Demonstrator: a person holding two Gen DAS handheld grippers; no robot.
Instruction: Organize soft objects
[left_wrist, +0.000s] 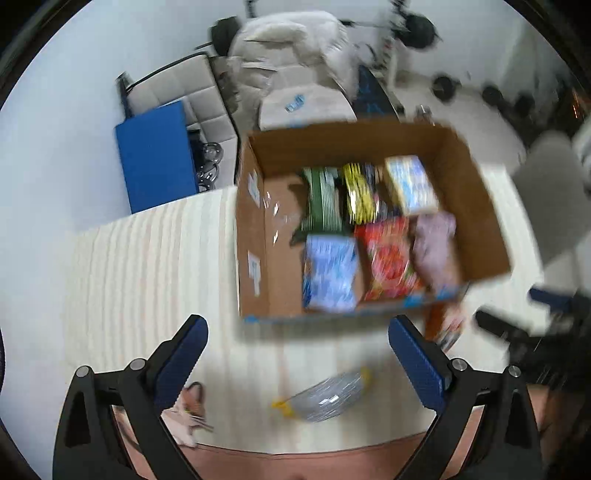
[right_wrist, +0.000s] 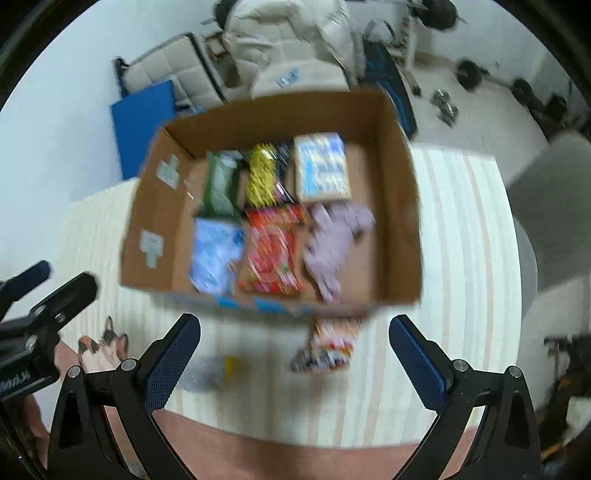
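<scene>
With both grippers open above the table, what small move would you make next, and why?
Probably lower the right gripper onto the orange packet lying outside the cardboard box. It sits between the open jaws, while six items already fill the box. The clear bag also waits.

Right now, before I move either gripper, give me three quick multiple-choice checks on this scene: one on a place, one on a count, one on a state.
1. Where does the clear packet with yellow ends lie?
A. inside the box
B. on the striped cloth in front of the box
C. in the left gripper

2. How many items lie in the cardboard box?
A. three
B. six
C. nine

3. How do both grippers stand?
A. open and empty
B. shut on a packet
C. shut on the box

Key: 1 B, the clear packet lies on the cloth, outside the box. 2 B, two rows of three. 3 A, the left gripper and right gripper are spread with nothing between the fingers.
</scene>
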